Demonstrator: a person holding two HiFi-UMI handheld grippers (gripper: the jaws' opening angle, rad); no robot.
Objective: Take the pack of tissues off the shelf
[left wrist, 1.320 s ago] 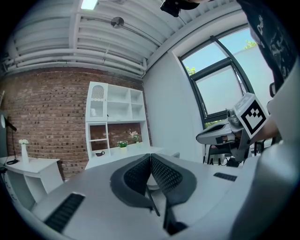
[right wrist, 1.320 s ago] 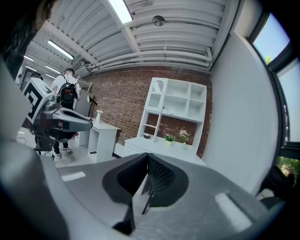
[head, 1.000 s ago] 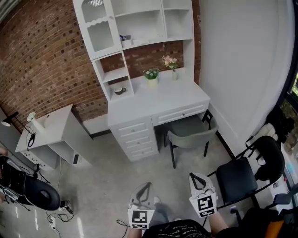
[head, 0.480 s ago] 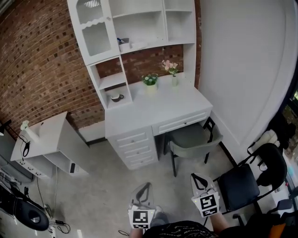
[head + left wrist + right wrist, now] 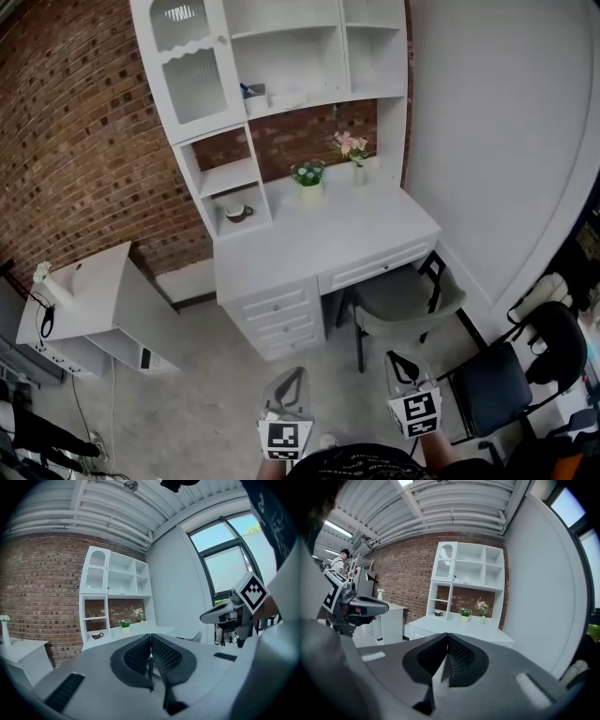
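White shelving (image 5: 370,56) is standing on a white desk (image 5: 319,239) against a brick wall (image 5: 84,141), and we are facing it from well apart; a grey chair (image 5: 403,298) is sitting tucked at the desk's right end. We are taking the pale, low shape on the open shelf just right of the glass door to be the pack of tissues (image 5: 284,98), beside a small tub with something blue in it (image 5: 251,94); it is too small here for us to be sure. We are holding the left gripper (image 5: 292,377) with its jaws pressed together on nothing, and the right gripper (image 5: 399,360) is likewise closed and empty; both are pointing toward the desk. We are expecting the pack to be light and soft, its wrapper slick and yielding, so a hard pinch is likely to crumple it; we are judging it best to spread one gripper's jaws and take it across its short sides near the middle, squeezing gently. A cup (image 5: 237,213) and two flower pots (image 5: 309,174) are sitting lower down, clear of that reach.
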